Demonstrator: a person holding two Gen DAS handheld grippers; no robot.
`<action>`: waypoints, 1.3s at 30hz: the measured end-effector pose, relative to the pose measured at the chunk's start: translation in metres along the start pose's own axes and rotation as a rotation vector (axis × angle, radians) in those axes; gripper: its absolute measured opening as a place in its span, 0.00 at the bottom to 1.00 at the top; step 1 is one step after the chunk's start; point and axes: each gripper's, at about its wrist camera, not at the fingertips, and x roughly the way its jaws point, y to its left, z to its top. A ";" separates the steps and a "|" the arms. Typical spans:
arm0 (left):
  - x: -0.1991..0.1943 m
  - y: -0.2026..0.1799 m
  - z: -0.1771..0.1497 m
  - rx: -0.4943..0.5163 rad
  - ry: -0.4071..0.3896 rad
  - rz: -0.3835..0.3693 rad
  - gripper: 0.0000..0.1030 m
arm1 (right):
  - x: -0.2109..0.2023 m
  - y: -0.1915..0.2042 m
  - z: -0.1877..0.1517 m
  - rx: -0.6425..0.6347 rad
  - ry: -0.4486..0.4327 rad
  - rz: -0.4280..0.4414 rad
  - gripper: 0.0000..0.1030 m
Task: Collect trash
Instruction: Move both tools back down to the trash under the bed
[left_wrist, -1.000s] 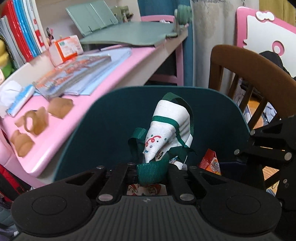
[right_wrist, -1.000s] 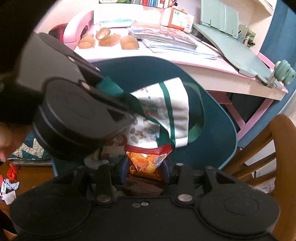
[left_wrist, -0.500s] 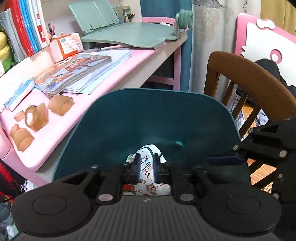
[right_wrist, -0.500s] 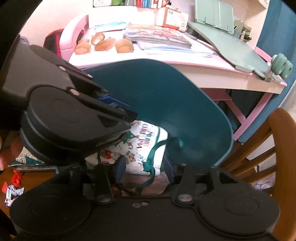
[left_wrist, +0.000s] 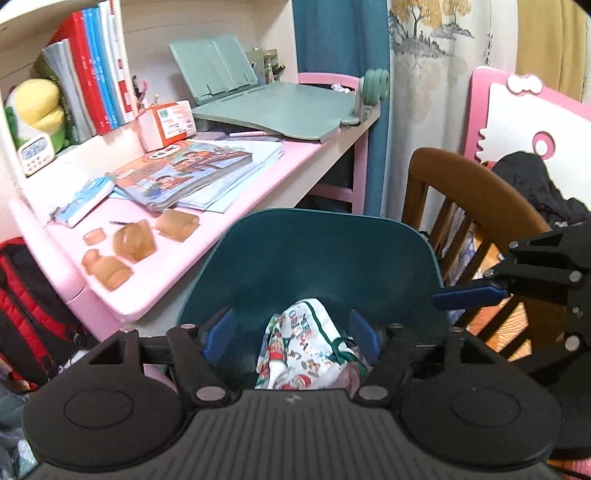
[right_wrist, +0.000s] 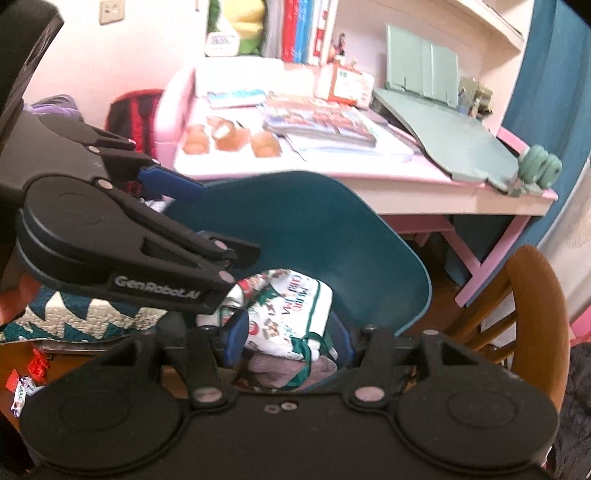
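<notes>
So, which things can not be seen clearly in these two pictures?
- Christmas-print bag: in both views the lower part is hidden by the gripper bodies, so what is inside is unknown.
- Brown items on the pink desk: blurred, left wrist view.
- Wrappers on the floor: small, cut off at the edge, right wrist view.

Teal chair (left_wrist: 317, 254); white-green Christmas-print bag (left_wrist: 303, 347).

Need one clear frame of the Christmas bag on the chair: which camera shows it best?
The right wrist view: the bag lies on the chair with its lettering and green strap visible. The left wrist view shows only its crumpled top.
</notes>
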 end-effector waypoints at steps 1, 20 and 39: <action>-0.009 0.003 -0.003 -0.009 -0.004 -0.004 0.67 | -0.005 0.004 -0.001 -0.004 -0.008 0.004 0.47; -0.153 0.083 -0.109 -0.142 -0.070 0.130 0.81 | -0.051 0.125 0.009 -0.159 -0.090 0.195 0.47; -0.231 0.253 -0.327 -0.473 -0.032 0.466 0.98 | 0.051 0.355 -0.019 -0.369 -0.006 0.600 0.48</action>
